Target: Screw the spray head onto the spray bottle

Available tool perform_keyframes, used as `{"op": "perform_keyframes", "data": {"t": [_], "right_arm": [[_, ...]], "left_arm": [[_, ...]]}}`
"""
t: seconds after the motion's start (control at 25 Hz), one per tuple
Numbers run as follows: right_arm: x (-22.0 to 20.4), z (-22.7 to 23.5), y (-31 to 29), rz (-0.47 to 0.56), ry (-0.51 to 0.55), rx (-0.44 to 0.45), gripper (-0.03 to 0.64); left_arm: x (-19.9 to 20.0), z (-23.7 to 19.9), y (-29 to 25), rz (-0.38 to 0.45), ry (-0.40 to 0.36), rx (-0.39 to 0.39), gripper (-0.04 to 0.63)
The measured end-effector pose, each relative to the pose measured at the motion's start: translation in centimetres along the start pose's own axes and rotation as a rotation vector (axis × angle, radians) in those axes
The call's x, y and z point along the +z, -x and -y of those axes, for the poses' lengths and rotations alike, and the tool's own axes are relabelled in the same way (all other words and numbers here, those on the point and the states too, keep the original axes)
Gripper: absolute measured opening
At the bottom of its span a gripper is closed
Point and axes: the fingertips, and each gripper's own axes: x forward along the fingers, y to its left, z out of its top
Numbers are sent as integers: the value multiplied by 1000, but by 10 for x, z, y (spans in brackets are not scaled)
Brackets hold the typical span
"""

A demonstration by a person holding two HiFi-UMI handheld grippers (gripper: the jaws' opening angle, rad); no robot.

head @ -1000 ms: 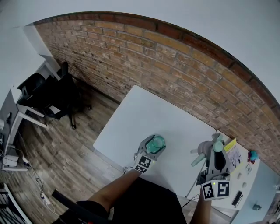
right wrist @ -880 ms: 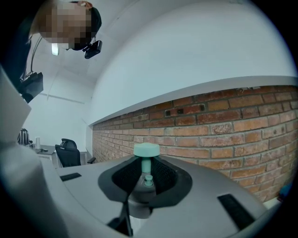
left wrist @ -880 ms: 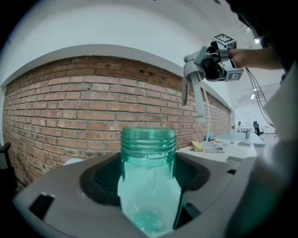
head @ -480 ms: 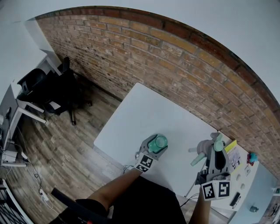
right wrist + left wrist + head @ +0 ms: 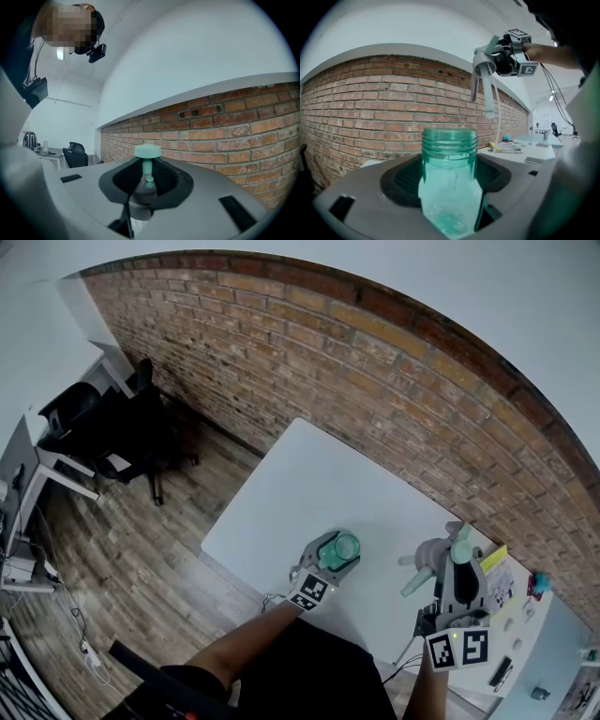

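Close in, the left tongs [image 5: 330,557] are clamped on the teal spray bottle [image 5: 450,154], upright, its threaded neck open and bare. Off to the right, the right tongs [image 5: 455,565] are clenched on the spray head [image 5: 429,561], well apart from the bottle, its tube dangling. Beyond them are the white surface [image 5: 309,484] and the brick wall [image 5: 375,362]. The danger here: the hanging tube could catch the rim, or a tilted head could cross-thread.

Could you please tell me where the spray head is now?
Head view, right side: the spray head sits in the right claw, apart from the bottle.
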Motion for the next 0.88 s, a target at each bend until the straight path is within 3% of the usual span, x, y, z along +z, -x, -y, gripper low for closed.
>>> {"op": "perform_keyframes", "data": {"t": [0.88], "right_arm": [[23,-21,-17,56,-21,78,66]], "left_arm": [[1,1,1,4,-3,-29,322]]}}
